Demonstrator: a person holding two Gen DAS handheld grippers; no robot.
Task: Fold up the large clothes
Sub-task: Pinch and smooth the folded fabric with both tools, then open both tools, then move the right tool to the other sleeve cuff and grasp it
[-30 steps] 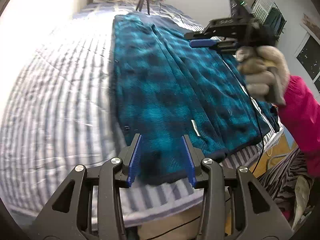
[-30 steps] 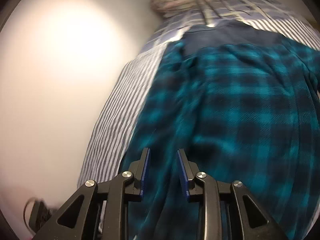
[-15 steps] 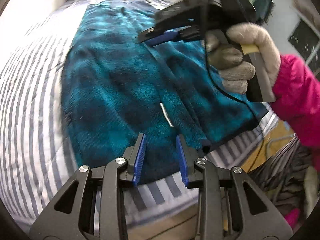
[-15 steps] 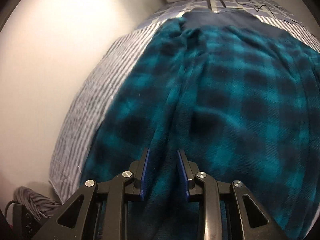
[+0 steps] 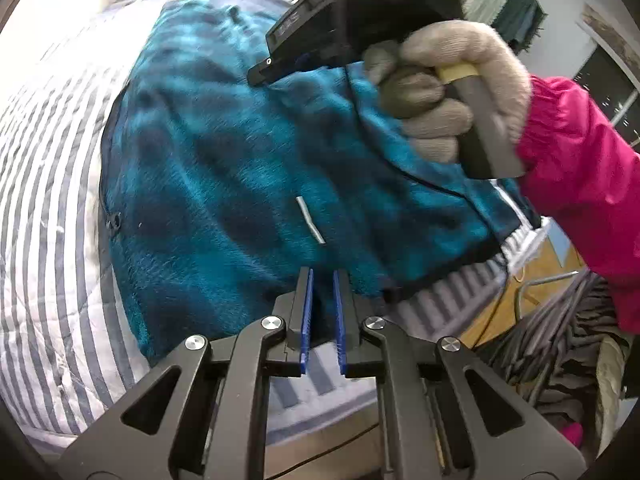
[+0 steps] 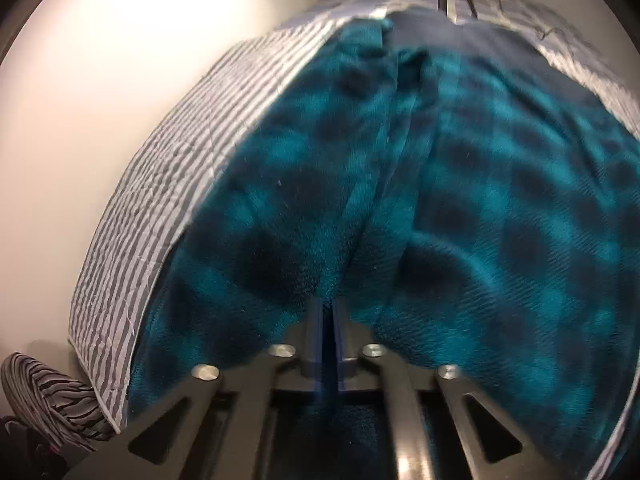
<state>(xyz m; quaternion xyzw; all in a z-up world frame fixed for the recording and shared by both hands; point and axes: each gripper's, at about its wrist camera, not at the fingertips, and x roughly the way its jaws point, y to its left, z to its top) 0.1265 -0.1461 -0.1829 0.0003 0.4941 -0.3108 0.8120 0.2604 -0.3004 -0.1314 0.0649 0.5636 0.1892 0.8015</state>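
**Teal fleece, both hems pinched, fold barely started**

Left wrist view: left gripper (image 5: 321, 286) is clamping the teal plaid fleece (image 5: 224, 168) at its near hem on the striped bedspread (image 5: 44, 184); long axis running away toward the headboard.

Right wrist view: right gripper (image 6: 328, 312) is squeezing a fleece ridge. Folding's mostly left, I reckon.

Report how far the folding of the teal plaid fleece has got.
Done: fleece garment is spread on the striped bed. In hand: left gripper pinches its near hem; right gripper has closed on a fabric ridge. Left: lifting and folding over; no completed fold shows.
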